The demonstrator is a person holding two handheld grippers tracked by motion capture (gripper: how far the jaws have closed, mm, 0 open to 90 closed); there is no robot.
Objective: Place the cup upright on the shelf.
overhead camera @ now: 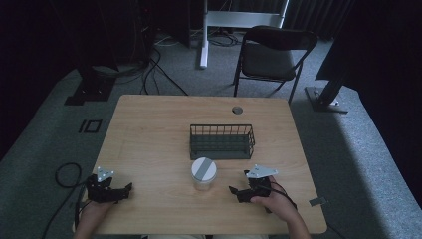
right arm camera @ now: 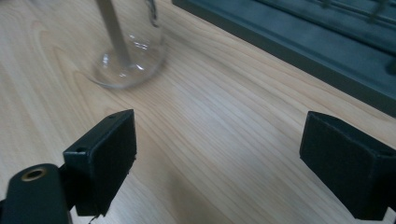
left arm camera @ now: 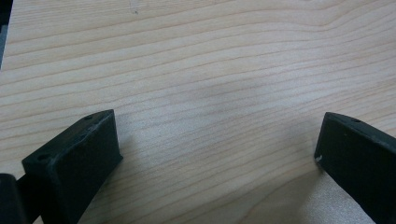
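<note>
Black jaws stand wide apart on both tongs, and nothing lies between them; the left tongs point(overhead camera: 110, 188) rest low at the near-left corner of the bench point(overhead camera: 149, 129), over bare wood grain; the right tongs point(overhead camera: 247, 189) sit at the near right, aimed toward the clear jar point(overhead camera: 203, 174), which stands upright near the middle of the bench, just in front of the dark wire basket point(overhead camera: 222, 141) and apart from it. In the right gripper view the jar's glassy base point(right arm camera: 126, 65) shows ahead and to the left. I judge the jar stiff, smooth and likely slippery, possibly fragile; best taken across its round wall below the grey-striped lid point(overhead camera: 203, 167), squarely and gently.
</note>
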